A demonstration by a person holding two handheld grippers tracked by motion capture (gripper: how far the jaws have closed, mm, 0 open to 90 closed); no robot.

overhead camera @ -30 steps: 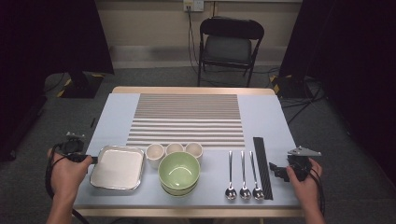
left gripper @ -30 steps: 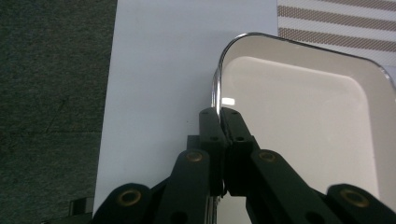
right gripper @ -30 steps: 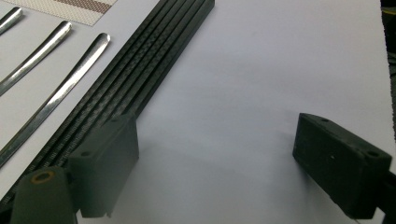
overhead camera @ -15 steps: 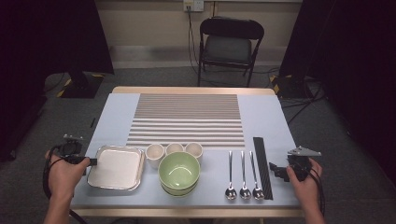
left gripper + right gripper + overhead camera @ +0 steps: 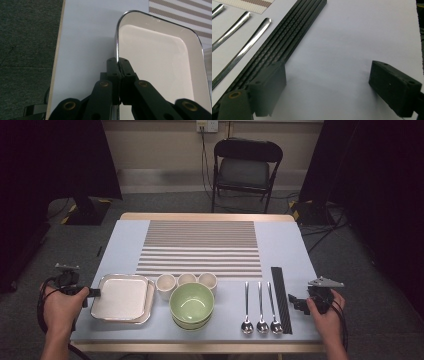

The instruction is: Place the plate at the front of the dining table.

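Dark curtains and a folding chair (image 5: 247,167) back the pale tabletop (image 5: 125,232), where the high view shows the left gripper (image 5: 95,292) at the left rim of the top tray (image 5: 122,296), which sits on a second tray beside three cups (image 5: 186,281), a green bowl (image 5: 191,303), spoons (image 5: 260,307) and black chopsticks (image 5: 280,300). From the left gripper view, the jaws are clamped on the tray's metal rim (image 5: 117,50), so the grasp looks made and lifting and placing remain. Over bare tabletop in the right gripper view, the right gripper (image 5: 327,87) stands wide apart, holding nothing, just beside the chopsticks (image 5: 287,42).
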